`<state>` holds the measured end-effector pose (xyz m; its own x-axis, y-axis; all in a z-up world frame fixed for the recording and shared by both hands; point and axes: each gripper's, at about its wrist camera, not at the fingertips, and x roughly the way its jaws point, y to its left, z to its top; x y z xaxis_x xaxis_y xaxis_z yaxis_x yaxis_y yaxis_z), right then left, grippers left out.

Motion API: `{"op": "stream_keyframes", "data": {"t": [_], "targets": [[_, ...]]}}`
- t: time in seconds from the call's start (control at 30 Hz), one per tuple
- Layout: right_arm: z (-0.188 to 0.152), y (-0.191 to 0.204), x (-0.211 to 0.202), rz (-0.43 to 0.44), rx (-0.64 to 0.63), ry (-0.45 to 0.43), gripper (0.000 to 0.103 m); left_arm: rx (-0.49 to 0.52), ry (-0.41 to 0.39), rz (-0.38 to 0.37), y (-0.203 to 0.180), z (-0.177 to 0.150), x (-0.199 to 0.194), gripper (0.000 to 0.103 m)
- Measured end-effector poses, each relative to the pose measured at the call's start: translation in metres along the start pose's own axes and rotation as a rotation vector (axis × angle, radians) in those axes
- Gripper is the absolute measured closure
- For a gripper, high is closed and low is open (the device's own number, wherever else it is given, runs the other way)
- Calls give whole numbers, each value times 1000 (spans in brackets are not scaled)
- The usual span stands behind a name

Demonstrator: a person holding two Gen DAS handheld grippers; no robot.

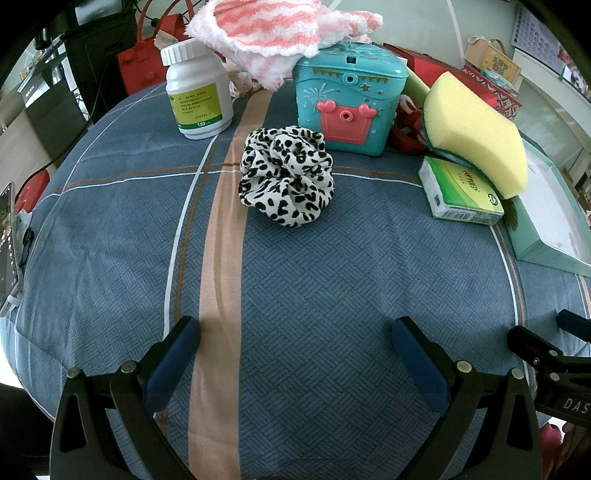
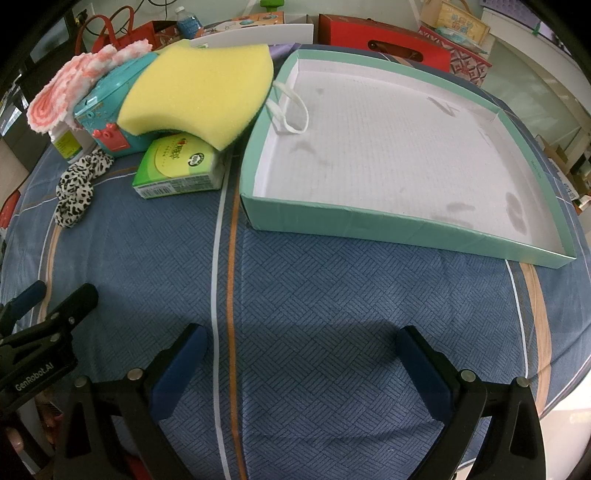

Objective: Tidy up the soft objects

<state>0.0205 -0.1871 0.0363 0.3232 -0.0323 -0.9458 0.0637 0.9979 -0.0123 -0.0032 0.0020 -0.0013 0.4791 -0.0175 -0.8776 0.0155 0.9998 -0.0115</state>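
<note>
A black-and-white leopard scrunchie [image 1: 287,175] lies on the blue cloth ahead of my left gripper [image 1: 295,332], which is open and empty well short of it. A yellow sponge [image 1: 476,133] leans on a green tissue pack [image 1: 461,192]. A pink-and-white fluffy cloth [image 1: 280,33] is draped over a teal toy box [image 1: 349,98]. My right gripper [image 2: 301,341] is open and empty in front of a shallow teal tray [image 2: 369,219] with a white floor. From this side the scrunchie [image 2: 79,188], sponge [image 2: 199,94], tissue pack [image 2: 177,168] and fluffy cloth [image 2: 70,94] sit left of the tray.
A white pill bottle [image 1: 197,90] stands left of the teal box. A white strap [image 2: 291,107] hangs over the tray's left wall. Red bags and boxes [image 2: 384,48] crowd the far edge of the table. A phone [image 1: 9,247] rests at the left edge.
</note>
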Motion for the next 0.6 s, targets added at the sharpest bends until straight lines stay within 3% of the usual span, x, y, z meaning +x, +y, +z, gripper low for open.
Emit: {"op": "stream_keyframes", "data": {"t": [0.6], "targets": [[1,-1,0,2,1,1,0,2,-3,0,-3,2,-1,0]]}}
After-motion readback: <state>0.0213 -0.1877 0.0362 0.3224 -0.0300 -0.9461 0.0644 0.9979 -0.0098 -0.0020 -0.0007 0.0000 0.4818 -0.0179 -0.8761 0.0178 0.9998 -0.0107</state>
